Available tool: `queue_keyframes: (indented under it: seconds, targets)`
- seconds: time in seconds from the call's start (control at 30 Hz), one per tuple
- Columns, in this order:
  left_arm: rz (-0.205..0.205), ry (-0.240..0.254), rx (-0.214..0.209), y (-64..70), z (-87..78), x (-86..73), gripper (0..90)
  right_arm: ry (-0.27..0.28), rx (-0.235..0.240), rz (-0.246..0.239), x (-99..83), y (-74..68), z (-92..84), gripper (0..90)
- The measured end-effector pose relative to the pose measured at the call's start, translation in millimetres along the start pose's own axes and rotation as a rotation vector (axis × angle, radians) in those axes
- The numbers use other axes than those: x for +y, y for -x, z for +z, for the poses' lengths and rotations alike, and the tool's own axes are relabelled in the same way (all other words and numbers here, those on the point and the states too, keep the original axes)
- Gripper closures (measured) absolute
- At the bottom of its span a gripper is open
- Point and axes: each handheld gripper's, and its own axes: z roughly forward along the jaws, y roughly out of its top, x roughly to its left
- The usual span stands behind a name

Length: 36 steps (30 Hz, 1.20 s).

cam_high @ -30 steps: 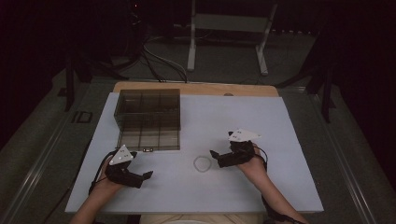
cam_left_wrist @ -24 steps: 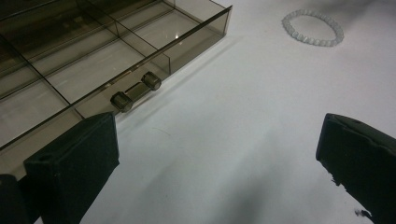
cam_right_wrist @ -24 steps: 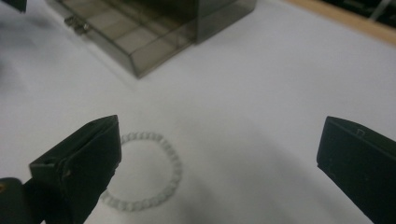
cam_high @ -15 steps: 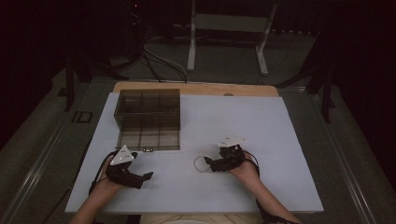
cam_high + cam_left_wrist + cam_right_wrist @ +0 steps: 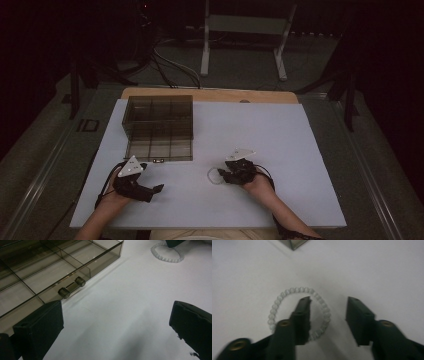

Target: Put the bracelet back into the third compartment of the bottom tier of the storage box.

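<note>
Where right claw (image 5: 327, 312) straddles bracelet (image 5: 324, 308), beads distinct

A smoked-plastic compartment box (image 5: 158, 128) (its small bar handle (image 5: 71, 287) facing the near edge) sits on a white table (image 5: 280, 145), with a pale bead bracelet (image 5: 298, 312) lying near the box's corner.

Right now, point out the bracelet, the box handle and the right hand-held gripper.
bracelet (image 5: 294, 290): right gripper view, beads at the loop's top.
box handle (image 5: 71, 287): left gripper view, middle of the bar.
right hand-held gripper (image 5: 328, 305): right gripper view, midway between its fingertips.
</note>
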Motion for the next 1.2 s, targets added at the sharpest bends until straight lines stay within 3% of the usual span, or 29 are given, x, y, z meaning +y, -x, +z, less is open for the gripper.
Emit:
queue_keyframes:
  seconds: [0.13,0.33,0.47,0.67,1.2]
  targets:
    - [0.002,0.000,0.001,-0.1,0.0,-0.2,0.7,-0.022,0.014,-0.011,-0.5,0.4,2.4,70.0]
    - [0.006,-0.005,0.007,0.4,0.1,0.1,0.7,-0.025,0.033,-0.013,-0.9,3.5,2.8,76.2]
    - [0.007,-0.006,0.005,1.1,0.2,0.0,0.7,-0.015,0.035,0.024,-2.4,7.5,3.1,83.8]
    - [0.005,-0.010,0.007,0.8,0.8,-0.4,0.7,-0.030,0.030,0.012,0.4,7.7,2.4,85.3]
    - [0.017,-0.016,0.007,2.0,1.0,-0.2,0.7,0.030,0.021,-0.001,10.4,4.3,-17.0,85.7]
